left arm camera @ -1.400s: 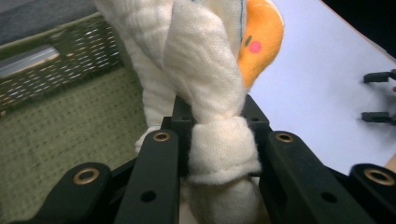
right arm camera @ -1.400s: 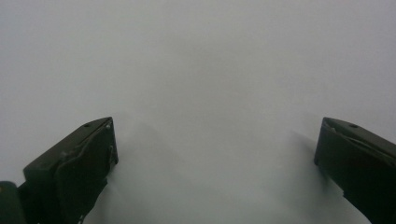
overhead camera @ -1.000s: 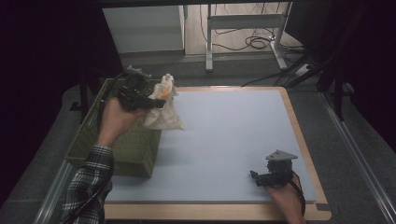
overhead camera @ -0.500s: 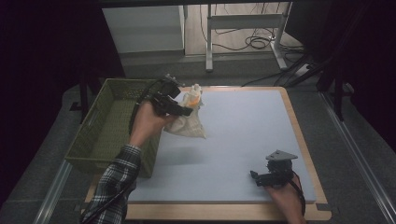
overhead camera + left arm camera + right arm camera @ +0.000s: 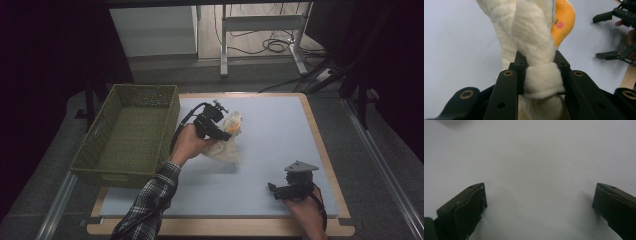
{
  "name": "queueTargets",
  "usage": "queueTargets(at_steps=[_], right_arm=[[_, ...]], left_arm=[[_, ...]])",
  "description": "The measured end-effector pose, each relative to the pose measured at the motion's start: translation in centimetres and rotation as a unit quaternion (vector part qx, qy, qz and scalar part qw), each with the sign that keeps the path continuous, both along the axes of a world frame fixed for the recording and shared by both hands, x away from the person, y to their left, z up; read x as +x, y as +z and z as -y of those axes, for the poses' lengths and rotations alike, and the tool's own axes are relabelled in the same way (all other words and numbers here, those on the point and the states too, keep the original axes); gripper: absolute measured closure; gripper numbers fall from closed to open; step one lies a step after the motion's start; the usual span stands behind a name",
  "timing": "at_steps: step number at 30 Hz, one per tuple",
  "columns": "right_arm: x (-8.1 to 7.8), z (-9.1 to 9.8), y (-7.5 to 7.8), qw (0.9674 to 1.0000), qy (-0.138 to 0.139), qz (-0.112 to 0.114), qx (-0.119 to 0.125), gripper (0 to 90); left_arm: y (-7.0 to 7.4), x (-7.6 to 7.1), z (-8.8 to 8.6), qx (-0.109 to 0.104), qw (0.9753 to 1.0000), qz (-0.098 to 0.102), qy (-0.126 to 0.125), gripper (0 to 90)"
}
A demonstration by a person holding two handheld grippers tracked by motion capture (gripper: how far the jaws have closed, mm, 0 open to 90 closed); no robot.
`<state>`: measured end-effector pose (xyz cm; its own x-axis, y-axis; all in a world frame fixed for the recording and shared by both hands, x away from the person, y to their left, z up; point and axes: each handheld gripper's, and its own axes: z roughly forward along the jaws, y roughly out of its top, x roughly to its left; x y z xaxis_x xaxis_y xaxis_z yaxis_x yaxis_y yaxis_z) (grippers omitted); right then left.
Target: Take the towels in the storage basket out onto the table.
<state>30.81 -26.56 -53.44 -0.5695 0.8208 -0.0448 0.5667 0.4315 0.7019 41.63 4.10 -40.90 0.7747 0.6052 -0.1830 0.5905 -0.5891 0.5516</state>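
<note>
Just right of the green basket (image 5: 125, 137), the left gripper (image 5: 220, 131) pinches a cream cloth (image 5: 226, 147) bunched between its jaws. Farther from the basket, the right gripper (image 5: 280, 190) rests wide open and empty.

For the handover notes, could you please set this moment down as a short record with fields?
held item: cream cloth bundle with an orange patch, bunched
left tongs: shut on the cloth bundle, over the blue mat
right tongs: open, nothing between the jaws, low over the mat near its front right corner
basket: green woven, at the mat's left edge, looks empty
cloth position: right of the basket, outside it
</note>
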Motion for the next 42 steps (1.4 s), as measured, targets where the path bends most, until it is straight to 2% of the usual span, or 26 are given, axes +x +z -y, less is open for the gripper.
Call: queueTargets(at_steps=[1, 4, 5, 6, 9, 10, 12, 13, 14, 18, 19, 20, 21, 24, 25, 28, 32, 35, 36, 37, 38, 42], right_arm=[[0.0, 0.0, 0.0, 1.0000, 0.000, 0.000, 0.000, 0.0], [0.0, 0.0, 0.0, 1.0000, 0.000, 0.000, 0.000, 0.0], [0.0, 0.0, 0.0, 1.0000, 0.000, 0.000, 0.000, 0.0], [0.0, 0.0, 0.0, 1.0000, 0.000, 0.000, 0.000, 0.0], [0.0, 0.0, 0.0, 1.0000, 0.000, 0.000, -0.001, 0.0], [0.0, 0.0, 0.0, 1.0000, 0.001, 0.000, 0.000, 0.0], [0.0, 0.0, 0.0, 1.0000, 0.001, 0.000, 0.000, 0.0], [0.0, 0.0, 0.0, 1.0000, 0.001, 0.000, 0.000, 0.0], [0.0, 0.0, 0.0, 1.0000, 0.001, -0.001, 0.000, 0.0], [0.0, 0.0, 0.0, 1.0000, 0.001, 0.000, 0.000, 0.0], [0.0, 0.0, 0.0, 1.0000, 0.001, 0.000, 0.000, 0.0], [0.0, 0.0, 0.0, 1.0000, 0.001, 0.000, 0.000, 0.0], [0.0, 0.0, 0.0, 1.0000, 0.001, 0.000, 0.000, 0.0], [0.0, 0.0, 0.0, 1.0000, 0.000, -0.001, 0.000, 0.0], [0.0, 0.0, 0.0, 1.0000, 0.000, -0.001, 0.000, 0.0], [0.0, 0.0, 0.0, 1.0000, 0.001, 0.000, 0.000, 0.0], [0.0, 0.0, 0.1, 1.0000, 0.004, -0.001, -0.002, 0.1], [0.1, 0.1, 0.2, 1.0000, 0.008, -0.002, -0.002, 2.2], [0.0, 0.1, 0.5, 0.9998, 0.018, -0.002, 0.001, 12.4], [0.0, 0.1, 0.5, 0.9998, 0.018, -0.002, 0.001, 12.4], [0.1, 0.0, 0.6, 0.9996, 0.027, -0.004, 0.000, 15.3], [0.5, -0.4, 0.8, 0.9993, 0.037, -0.007, 0.000, 20.0]], left_arm=[[0.0, 0.0, 0.0, 0.000, 1.0000, 0.000, 0.000, 70.6], [-1.9, 0.4, 1.0, 0.015, 0.9999, -0.001, 0.003, 70.3], [-1.9, 0.4, 1.0, 0.015, 0.9999, -0.001, 0.003, 70.1], [-2.4, 0.6, 1.1, 0.025, 0.9997, 0.002, 0.002, 70.0], [-3.8, 1.2, 1.4, 0.040, 0.9991, 0.005, 0.013, 69.1], [-4.8, 1.7, 1.4, 0.047, 0.9986, 0.006, 0.022, 68.5], [-5.7, 2.0, 1.4, 0.059, 0.9976, 0.015, 0.032, 64.8], [-5.7, 2.0, 1.4, 0.059, 0.9976, 0.015, 0.032, 61.5], [-6.4, 2.2, 1.2, 0.062, 0.9968, 0.020, 0.047, 56.3], [-6.4, 2.4, 0.5, 0.046, 0.9969, 0.017, 0.061, 36.9], [-6.2, 2.3, 0.2, 0.041, 0.9970, 0.017, 0.062, 36.2], [-5.3, 2.0, -0.5, 0.028, 0.9974, 0.021, 0.063, 34.6], [-5.3, 2.0, -0.5, 0.028, 0.9974, 0.021, 0.063, 33.8], [-3.9, 1.2, -1.5, 0.027, 0.9974, 0.035, 0.058, 34.3], [-3.9, 1.2, -1.5, 0.027, 0.9974, 0.035, 0.058, 35.4], [-3.3, 0.0, -2.0, 0.023, 0.9978, 0.041, 0.047, 38.4], [-3.5, -0.7, -2.2, 0.017, 0.9981, 0.045, 0.039, 40.1], [-3.9, -0.8, -2.3, 0.007, 0.9985, 0.042, 0.036, 36.7], [-4.4, -0.8, -2.2, -0.006, 0.9988, 0.035, 0.033, 34.1], [-4.4, -0.8, -2.2, -0.006, 0.9988, 0.035, 0.033, 30.1], [-5.0, -0.6, -1.8, -0.008, 0.9985, 0.037, 0.039, 27.5], [-6.0, -0.2, -1.2, 0.000, 0.9981, 0.042, 0.046, 24.7]])
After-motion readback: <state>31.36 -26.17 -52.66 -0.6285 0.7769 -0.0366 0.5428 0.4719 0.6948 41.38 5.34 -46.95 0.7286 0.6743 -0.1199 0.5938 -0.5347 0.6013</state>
